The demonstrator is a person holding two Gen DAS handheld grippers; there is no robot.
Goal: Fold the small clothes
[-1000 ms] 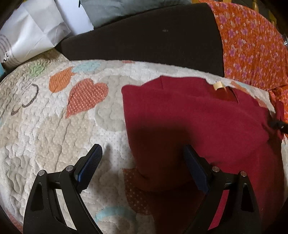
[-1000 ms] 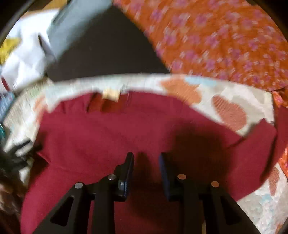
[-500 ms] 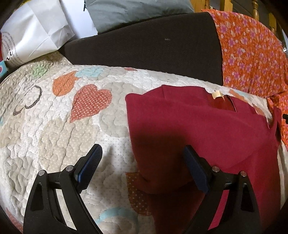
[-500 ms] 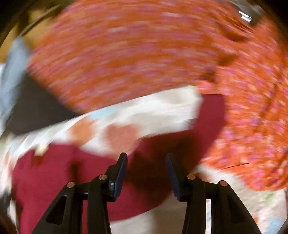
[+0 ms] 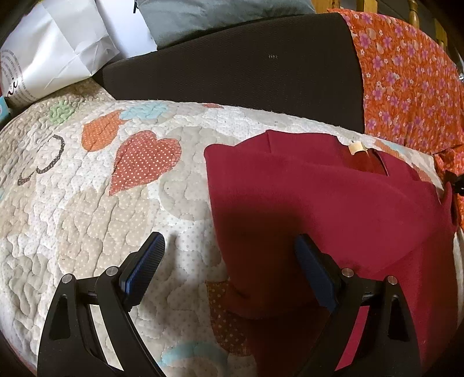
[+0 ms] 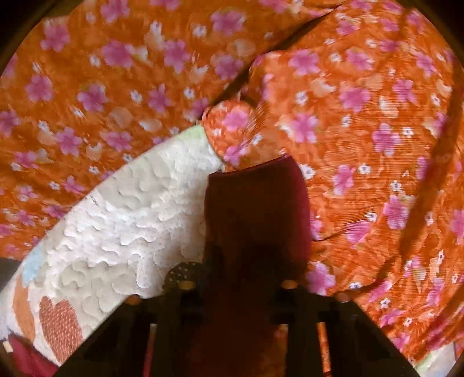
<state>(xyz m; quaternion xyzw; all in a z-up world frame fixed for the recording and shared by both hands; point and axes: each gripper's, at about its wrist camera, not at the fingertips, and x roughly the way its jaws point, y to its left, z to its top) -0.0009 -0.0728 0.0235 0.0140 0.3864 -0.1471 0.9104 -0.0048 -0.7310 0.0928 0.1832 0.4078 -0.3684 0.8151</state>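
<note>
A dark red garment (image 5: 333, 208) lies flat on a quilted heart-patterned cover (image 5: 87, 203), with a cream neck label (image 5: 356, 148) at its far edge. My left gripper (image 5: 229, 269) is open and empty, low over the garment's left edge, one finger over the quilt and one over the cloth. In the right wrist view a red sleeve (image 6: 258, 220) stretches away from my right gripper (image 6: 237, 287) onto orange floral fabric. The right fingers are dark and blurred, and stand either side of the sleeve. I cannot tell if they pinch it.
A dark brown cushion (image 5: 246, 69) backs the quilt. Orange floral fabric (image 5: 406, 87) lies at the right and fills the right wrist view (image 6: 362, 116). A white paper bag (image 5: 52, 58) and a grey pillow (image 5: 208, 14) sit behind.
My right gripper swung from over the garment's body out to the right sleeve and now sits at it. My left gripper stayed open and hardly moved.
</note>
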